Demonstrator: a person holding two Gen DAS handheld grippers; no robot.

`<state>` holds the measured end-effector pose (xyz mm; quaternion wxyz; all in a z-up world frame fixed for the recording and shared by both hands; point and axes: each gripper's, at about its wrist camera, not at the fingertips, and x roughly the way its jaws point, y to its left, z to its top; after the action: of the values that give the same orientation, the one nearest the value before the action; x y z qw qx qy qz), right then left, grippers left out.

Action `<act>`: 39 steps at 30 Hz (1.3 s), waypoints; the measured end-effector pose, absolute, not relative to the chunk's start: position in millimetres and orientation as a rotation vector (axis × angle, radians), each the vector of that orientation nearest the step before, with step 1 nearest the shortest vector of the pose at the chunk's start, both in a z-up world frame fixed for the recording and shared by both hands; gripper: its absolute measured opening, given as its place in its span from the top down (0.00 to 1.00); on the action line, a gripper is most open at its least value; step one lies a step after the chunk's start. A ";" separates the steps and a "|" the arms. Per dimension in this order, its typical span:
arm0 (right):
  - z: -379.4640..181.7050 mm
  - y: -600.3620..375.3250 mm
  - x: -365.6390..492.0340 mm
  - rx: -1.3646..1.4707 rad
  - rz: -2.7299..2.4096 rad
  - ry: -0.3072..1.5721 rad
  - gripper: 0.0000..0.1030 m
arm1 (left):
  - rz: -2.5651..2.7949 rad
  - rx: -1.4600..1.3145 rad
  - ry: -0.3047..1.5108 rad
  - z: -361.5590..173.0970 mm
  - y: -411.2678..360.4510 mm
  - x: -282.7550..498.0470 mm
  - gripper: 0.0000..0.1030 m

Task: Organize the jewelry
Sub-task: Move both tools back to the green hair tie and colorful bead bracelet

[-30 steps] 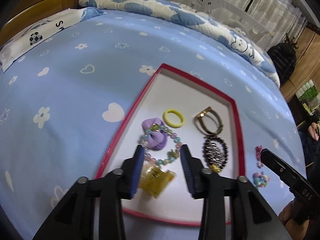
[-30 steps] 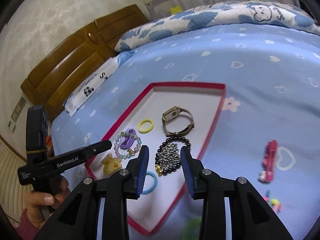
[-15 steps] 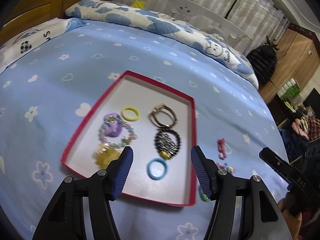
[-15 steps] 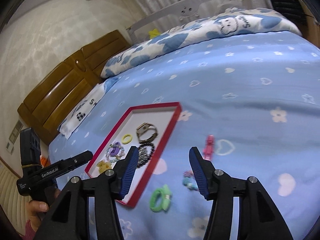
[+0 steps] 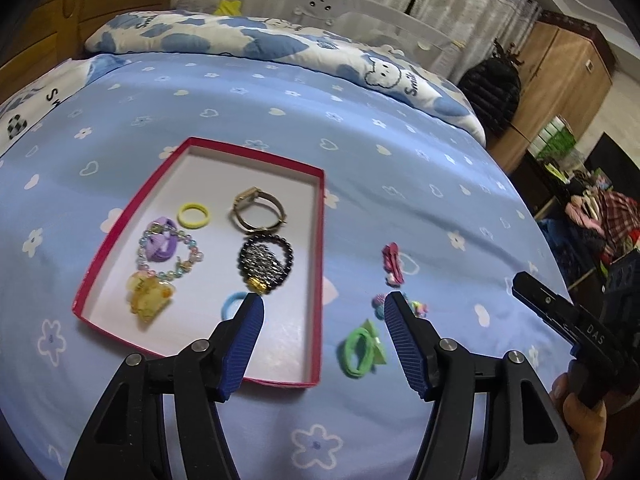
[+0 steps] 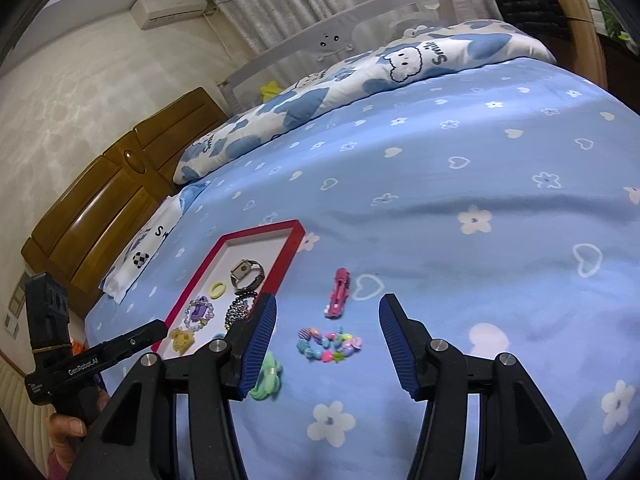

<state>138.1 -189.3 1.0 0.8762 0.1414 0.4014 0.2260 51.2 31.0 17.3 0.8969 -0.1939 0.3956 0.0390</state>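
Observation:
A red-rimmed tray [image 5: 319, 264] [image 6: 286, 260] lies on the blue bedspread. It holds a gold watch [image 5: 256, 210], a yellow ring [image 5: 193, 215], a purple scrunchie with a bead bracelet [image 5: 162, 246], a yellow charm [image 5: 149, 297], a dark bead bracelet [image 5: 266, 262] and a blue hair tie [image 5: 232, 307]. On the bedspread right of the tray lie a pink clip [image 6: 339, 292], a colourful bead bracelet [image 6: 328, 344] and a green hair tie [image 5: 360, 350] [image 6: 267, 376]. My left gripper [image 5: 322, 312] is open and empty above the tray's near right corner. My right gripper [image 6: 326, 322] is open and empty above the colourful bracelet.
A blue and white quilt [image 5: 260, 46] and a bed rail [image 5: 320, 4] lie at the far side. A wooden headboard [image 6: 104, 208] stands to the left. A wardrobe [image 5: 560, 76] and clutter stand beyond the bed's right edge.
Both grippers have pulled back and up from the tray and opened wide. The blue hair tie now lies in the tray. The right gripper has swung right, over the loose items.

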 end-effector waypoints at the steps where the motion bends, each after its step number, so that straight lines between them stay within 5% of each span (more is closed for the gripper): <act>1: -0.1 -192.0 137.0 0.298 0.469 0.839 0.46 | 0.077 -0.397 0.824 16.8 26.2 53.1 0.39; 32: -36.0 -196.9 150.0 0.305 0.482 0.937 0.46 | -0.063 -0.230 0.997 -33.9 -47.4 101.9 0.41; 39: -48.4 -187.9 158.2 0.281 0.502 0.970 0.46 | -0.071 -0.233 1.036 -52.6 -50.5 117.6 0.54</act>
<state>158.2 -187.9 -48.4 0.8452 0.1330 0.4598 0.2378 117.6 -50.5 -52.6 0.8618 -0.1112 0.4938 -0.0338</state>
